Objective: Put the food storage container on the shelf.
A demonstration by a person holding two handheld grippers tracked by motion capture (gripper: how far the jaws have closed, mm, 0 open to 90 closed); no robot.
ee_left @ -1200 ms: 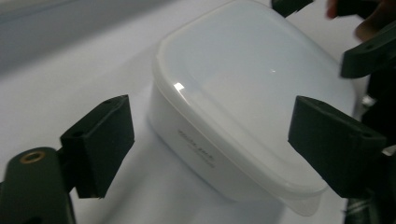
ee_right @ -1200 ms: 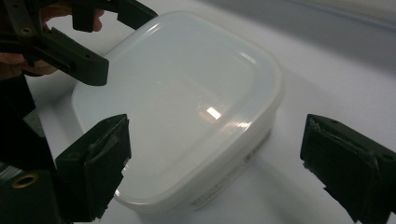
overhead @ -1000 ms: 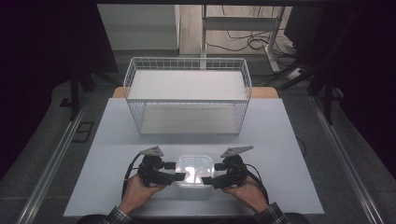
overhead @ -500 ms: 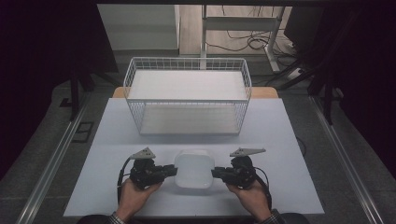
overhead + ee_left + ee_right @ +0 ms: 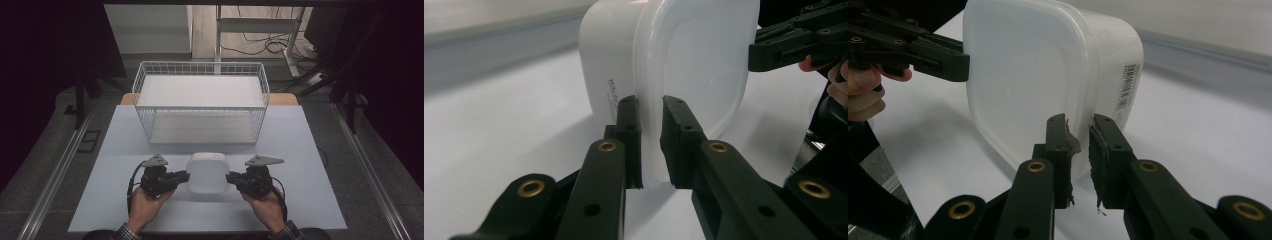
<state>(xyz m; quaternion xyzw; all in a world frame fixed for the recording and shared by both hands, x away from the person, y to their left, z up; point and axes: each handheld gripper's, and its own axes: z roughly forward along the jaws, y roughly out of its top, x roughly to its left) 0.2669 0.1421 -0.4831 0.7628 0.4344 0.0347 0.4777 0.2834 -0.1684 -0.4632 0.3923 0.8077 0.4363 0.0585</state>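
High view has your two hands low at the table's (image 5: 310, 150) near edge, the left gripper (image 5: 184, 177) and right gripper (image 5: 231, 177) pointing inward at each other, level. Between them sits the white plastic container (image 5: 207, 172), upside down — bare tabletop lies to either side, with the wire basket (image 5: 200, 100) close behind. Each gripper's jaws have just closed and now pinch the container's rim, one on each side.

The print on the side wall of the white container (image 5: 611, 92) is too small to read, as is its barcode label (image 5: 1124, 87). The container's rim is hidden between the pads of each hand-held gripper (image 5: 651, 145), and its top is cut off by the frame edge.
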